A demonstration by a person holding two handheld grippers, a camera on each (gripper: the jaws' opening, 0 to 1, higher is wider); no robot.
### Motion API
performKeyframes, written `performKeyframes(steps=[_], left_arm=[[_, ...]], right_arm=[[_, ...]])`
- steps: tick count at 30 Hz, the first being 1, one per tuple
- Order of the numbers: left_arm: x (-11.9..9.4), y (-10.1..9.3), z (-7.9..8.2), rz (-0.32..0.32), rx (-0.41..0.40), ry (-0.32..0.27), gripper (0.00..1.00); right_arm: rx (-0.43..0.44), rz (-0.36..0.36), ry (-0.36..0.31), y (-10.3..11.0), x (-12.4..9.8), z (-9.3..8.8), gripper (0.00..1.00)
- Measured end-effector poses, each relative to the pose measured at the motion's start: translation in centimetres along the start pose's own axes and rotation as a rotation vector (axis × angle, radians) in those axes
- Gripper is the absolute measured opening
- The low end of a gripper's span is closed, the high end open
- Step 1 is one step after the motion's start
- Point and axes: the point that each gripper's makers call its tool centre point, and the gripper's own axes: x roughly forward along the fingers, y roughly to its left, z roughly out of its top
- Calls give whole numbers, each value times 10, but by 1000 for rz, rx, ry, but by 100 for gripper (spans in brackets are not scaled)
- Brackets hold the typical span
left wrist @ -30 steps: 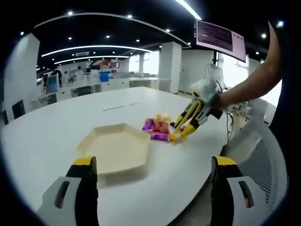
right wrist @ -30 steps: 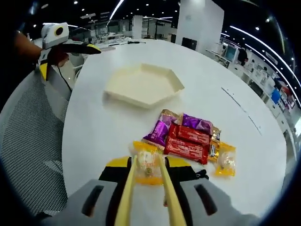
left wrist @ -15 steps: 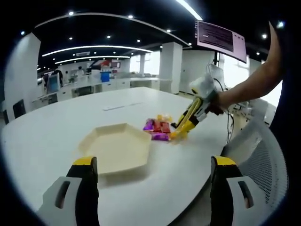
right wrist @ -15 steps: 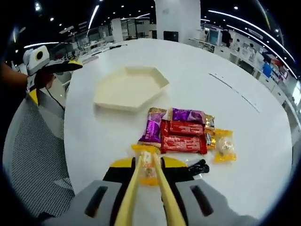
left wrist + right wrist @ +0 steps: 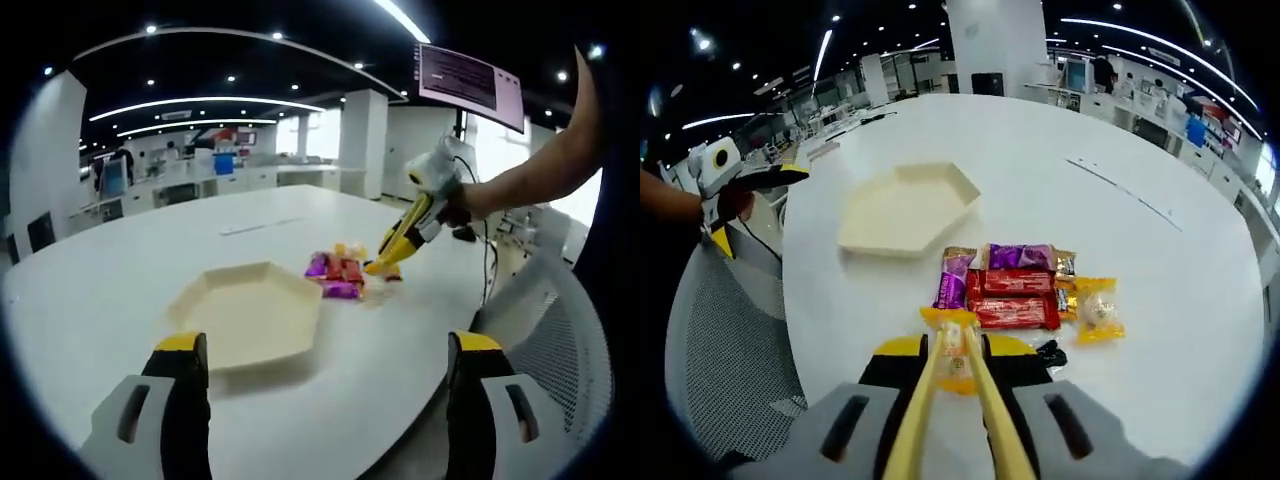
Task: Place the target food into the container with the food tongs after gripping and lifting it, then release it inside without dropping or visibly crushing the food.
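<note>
A cream hexagonal tray [image 5: 250, 318] [image 5: 902, 207] lies on the white table. Beside it sits a pile of wrapped snacks [image 5: 338, 275] [image 5: 1002, 290] in purple, red and yellow. My right gripper [image 5: 954, 366] [image 5: 424, 212] is shut on yellow food tongs [image 5: 940, 400], and the tong tips pinch a yellow-wrapped snack [image 5: 956, 345] [image 5: 384, 268] held just above the table at the pile's near edge. My left gripper [image 5: 328, 348] [image 5: 740, 178] stands open with nothing between its fingers, in front of the tray.
The round white table [image 5: 120, 260] stretches far behind the tray. A mesh office chair [image 5: 725, 350] [image 5: 560, 340] stands at the table's edge. A loose yellow snack [image 5: 1096, 311] lies at the pile's far end. A person's arm [image 5: 530, 175] holds the right gripper.
The right gripper has risen off the table with the yellow snack pinched in the tongs. Its view now sits higher over the pile. The left gripper has stayed still.
</note>
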Motion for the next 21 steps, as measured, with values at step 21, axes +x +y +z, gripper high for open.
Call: performKeyframes(steps=[21], left_arm=[[0,-3,1,-20,-5,-16,99]], right_arm=[[29,-28,-8,-6,-19,14,20]])
